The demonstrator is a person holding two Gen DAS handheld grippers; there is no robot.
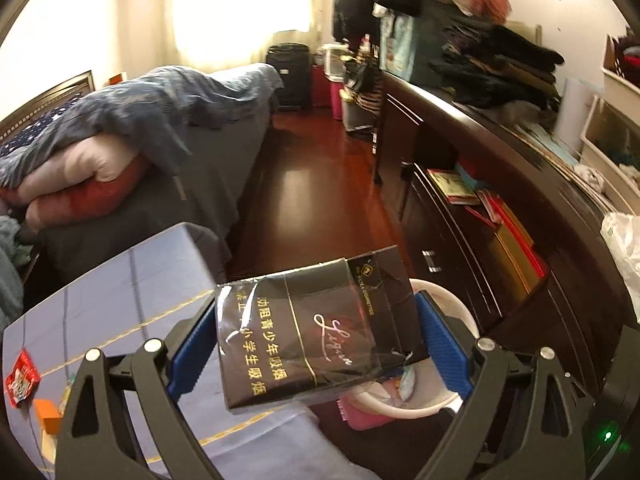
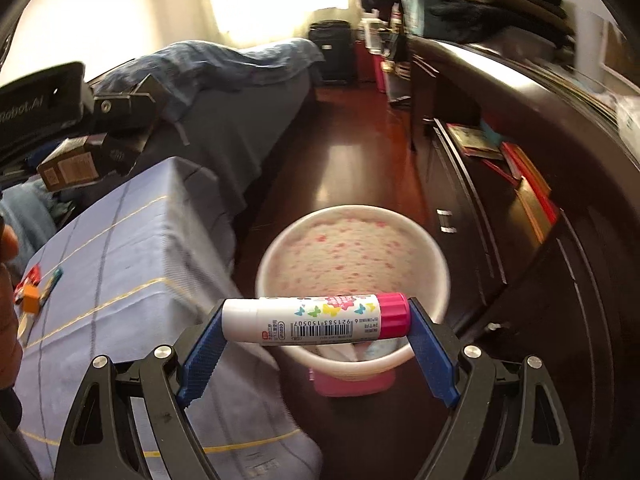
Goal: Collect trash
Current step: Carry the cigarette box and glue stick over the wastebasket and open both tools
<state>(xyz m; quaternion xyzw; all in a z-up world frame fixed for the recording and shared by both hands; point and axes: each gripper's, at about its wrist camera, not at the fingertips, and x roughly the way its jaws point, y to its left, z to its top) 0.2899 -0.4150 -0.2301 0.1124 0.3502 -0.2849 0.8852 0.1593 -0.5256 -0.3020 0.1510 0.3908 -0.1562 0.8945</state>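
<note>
My left gripper (image 1: 320, 344) is shut on a black cigarette pack (image 1: 316, 328) with gold lettering, held in the air above the edge of the blue-covered table (image 1: 120, 300) and the white waste bin (image 1: 440, 396). My right gripper (image 2: 316, 324) is shut on a white glue stick (image 2: 316, 320) with a pink cap, held crosswise just over the near rim of the bin (image 2: 352, 264). The bin has a pink-speckled liner and a pink base. The left gripper with its pack (image 2: 76, 160) shows at the left of the right wrist view.
A red wrapper (image 1: 20, 376) and an orange block (image 1: 48, 416) lie on the table, also in the right wrist view (image 2: 30, 296). A bed (image 1: 160, 140) with bedding stands left, a dark cabinet (image 1: 500, 220) piled with clothes right. Red wood floor (image 1: 312, 184) runs between.
</note>
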